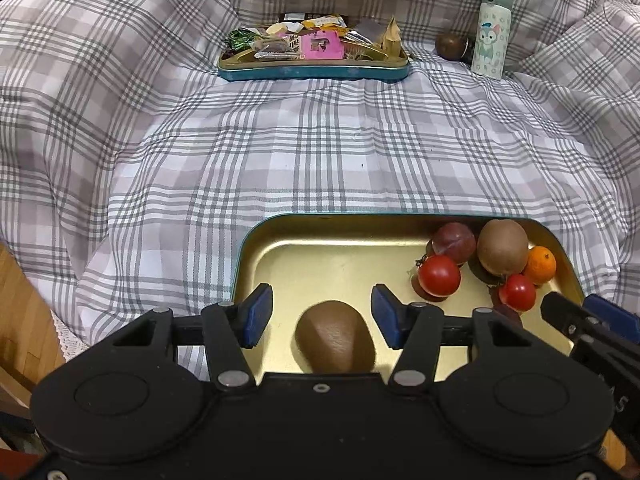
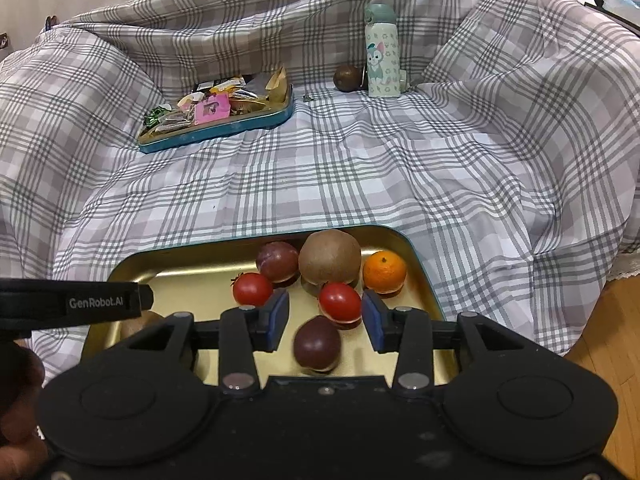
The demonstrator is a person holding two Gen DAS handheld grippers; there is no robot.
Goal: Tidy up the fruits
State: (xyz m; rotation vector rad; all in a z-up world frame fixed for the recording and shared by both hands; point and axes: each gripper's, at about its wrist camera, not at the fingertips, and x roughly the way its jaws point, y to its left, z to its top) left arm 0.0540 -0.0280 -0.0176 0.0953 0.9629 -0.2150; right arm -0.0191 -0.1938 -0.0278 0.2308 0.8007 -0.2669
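A gold tray with a teal rim (image 1: 248,248) lies on the checked cloth. My left gripper (image 1: 322,302) is open over its near left part. A brown kiwi (image 1: 334,336) lies between the blue pads with a gap on each side. My right gripper (image 2: 325,308) is open too, and a dark plum (image 2: 318,344), slightly blurred, sits between its pads without touching them. In the tray's far right corner (image 2: 420,264) are a larger kiwi (image 2: 330,256), another plum (image 2: 278,260), two tomatoes (image 2: 253,289) (image 2: 340,301) and an orange (image 2: 384,266).
A teal tin of snack packets (image 1: 312,70) stands at the back of the cloth. Right of it are a cartoon-printed bottle (image 1: 491,32) and a round brown fruit (image 1: 450,45). The cloth rises in folds all round. Wooden floor (image 2: 612,328) shows past the edge.
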